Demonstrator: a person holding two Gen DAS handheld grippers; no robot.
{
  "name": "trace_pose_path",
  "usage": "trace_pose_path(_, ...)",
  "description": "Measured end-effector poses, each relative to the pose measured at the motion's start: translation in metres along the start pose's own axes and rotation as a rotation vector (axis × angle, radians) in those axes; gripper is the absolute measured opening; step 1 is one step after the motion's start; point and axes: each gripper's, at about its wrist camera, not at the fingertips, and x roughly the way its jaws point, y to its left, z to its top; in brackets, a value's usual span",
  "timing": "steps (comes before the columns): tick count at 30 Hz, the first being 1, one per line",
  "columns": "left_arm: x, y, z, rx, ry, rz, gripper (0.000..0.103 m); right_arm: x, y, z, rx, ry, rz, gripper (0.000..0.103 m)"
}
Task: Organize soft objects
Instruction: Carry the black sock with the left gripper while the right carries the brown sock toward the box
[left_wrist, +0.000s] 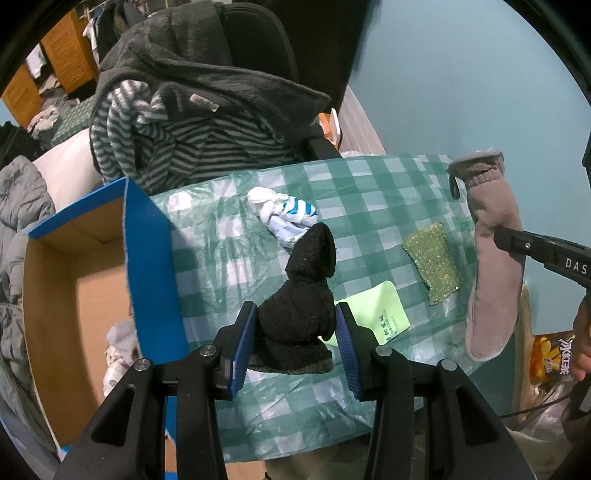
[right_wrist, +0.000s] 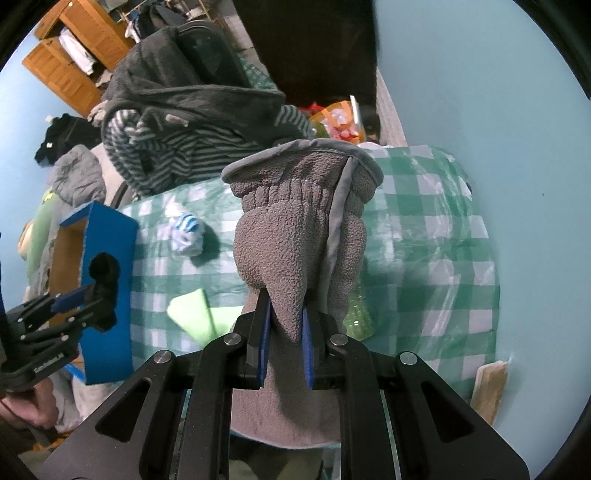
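Note:
My left gripper (left_wrist: 295, 332) is shut on a black sock (left_wrist: 303, 295) and holds it above the green checked table (left_wrist: 369, 192), right of the blue cardboard box (left_wrist: 147, 258). My right gripper (right_wrist: 286, 339) is shut on a grey fleece glove (right_wrist: 295, 229), lifted above the table; the glove also shows in the left wrist view (left_wrist: 491, 266). A white and blue striped sock bundle (left_wrist: 284, 214) lies on the table. It also shows in the right wrist view (right_wrist: 186, 230), as do the box (right_wrist: 107, 266) and the left gripper (right_wrist: 88, 299).
A green glittery sponge cloth (left_wrist: 434, 264) and a pale green card (left_wrist: 376, 314) lie on the table. A chair piled with grey and striped clothes (left_wrist: 184, 110) stands behind. The box holds white cloth (left_wrist: 118, 350). A snack bag (left_wrist: 550, 358) sits at the right.

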Motion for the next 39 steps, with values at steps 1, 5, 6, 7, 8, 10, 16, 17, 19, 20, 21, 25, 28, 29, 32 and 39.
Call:
trace_pose_path(1,-0.001,0.002,-0.002,-0.005,-0.001,-0.001,0.043,-0.001,0.004,-0.001,-0.004,-0.001,0.003,0.012)
trace_pose_path(5,-0.008,0.014,-0.007,-0.023,-0.001,0.0,0.043,-0.006,0.017,-0.003,-0.016,0.002,0.019,0.012)
trace_pose_path(6,-0.011,0.017,-0.008,-0.028,-0.003,0.0,0.043,-0.007,0.021,-0.003,-0.02,0.001,0.021,0.012)
trace_pose_path(7,-0.014,0.021,-0.01,-0.033,-0.007,0.001,0.043,-0.008,0.026,-0.003,-0.026,0.0,0.025,0.012)
trace_pose_path(8,-0.016,0.023,-0.011,-0.037,-0.009,0.002,0.043,-0.009,0.03,-0.004,-0.031,0.0,0.026,0.012)
trace_pose_path(10,-0.02,0.032,-0.014,-0.051,-0.01,0.006,0.043,-0.011,0.039,-0.004,-0.046,-0.003,0.031,0.012)
trace_pose_path(16,-0.032,0.053,-0.024,-0.093,-0.019,0.017,0.043,-0.011,0.063,-0.006,-0.079,0.0,0.048,0.012)
trace_pose_path(17,-0.035,0.057,-0.026,-0.102,-0.021,0.021,0.043,-0.01,0.068,-0.006,-0.085,0.001,0.053,0.012)
trace_pose_path(19,-0.038,0.064,-0.03,-0.118,-0.025,0.023,0.043,-0.009,0.076,-0.007,-0.095,0.004,0.063,0.012)
trace_pose_path(20,-0.04,0.068,-0.032,-0.127,-0.026,0.024,0.043,-0.009,0.081,-0.007,-0.103,0.006,0.067,0.012)
trace_pose_path(21,-0.041,0.071,-0.034,-0.133,-0.026,0.026,0.043,-0.008,0.086,-0.007,-0.111,0.007,0.072,0.012)
trace_pose_path(25,-0.046,0.086,-0.04,-0.16,-0.032,0.033,0.043,-0.007,0.105,-0.006,-0.139,0.009,0.09,0.012)
trace_pose_path(28,-0.048,0.096,-0.044,-0.18,-0.036,0.038,0.043,-0.007,0.121,-0.004,-0.164,0.006,0.102,0.012)
trace_pose_path(29,-0.05,0.099,-0.045,-0.187,-0.039,0.04,0.043,-0.007,0.126,-0.004,-0.17,0.005,0.105,0.012)
trace_pose_path(32,-0.053,0.11,-0.05,-0.209,-0.045,0.045,0.043,-0.008,0.138,-0.002,-0.188,0.001,0.115,0.012)
trace_pose_path(39,-0.057,0.135,-0.06,-0.26,-0.049,0.061,0.043,-0.007,0.168,0.001,-0.235,-0.008,0.138,0.012)
